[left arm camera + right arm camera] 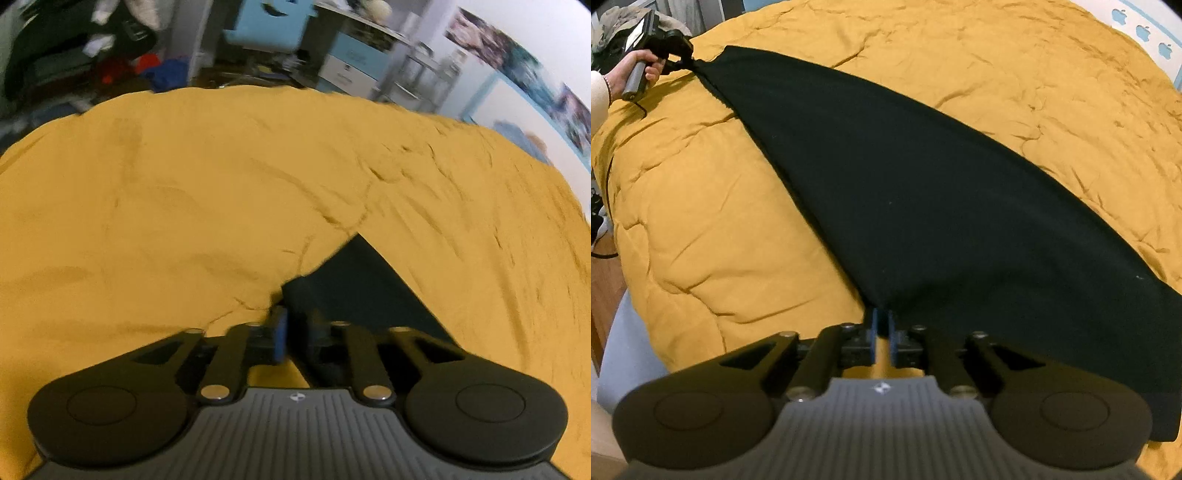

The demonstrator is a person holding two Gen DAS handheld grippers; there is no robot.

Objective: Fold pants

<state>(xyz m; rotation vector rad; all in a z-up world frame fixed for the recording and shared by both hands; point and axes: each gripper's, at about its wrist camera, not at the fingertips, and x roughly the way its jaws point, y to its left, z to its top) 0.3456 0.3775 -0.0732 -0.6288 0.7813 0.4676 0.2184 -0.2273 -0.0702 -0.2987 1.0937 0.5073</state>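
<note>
Both grippers pinch one long edge of the black pants (923,192), stretched flat across a mustard quilt (701,221).
The right gripper (882,325) clenches thin cloth at the near corner; the left gripper (685,62), far left, grips the other end. Judged: mid-fold; next, carry this edge over evenly. The knit looks soft, matte, limp; the quilt puckered.

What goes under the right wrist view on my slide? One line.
Right gripper pinches one end of the black pants, stretched across the mustard quilt to the left gripper.
</note>
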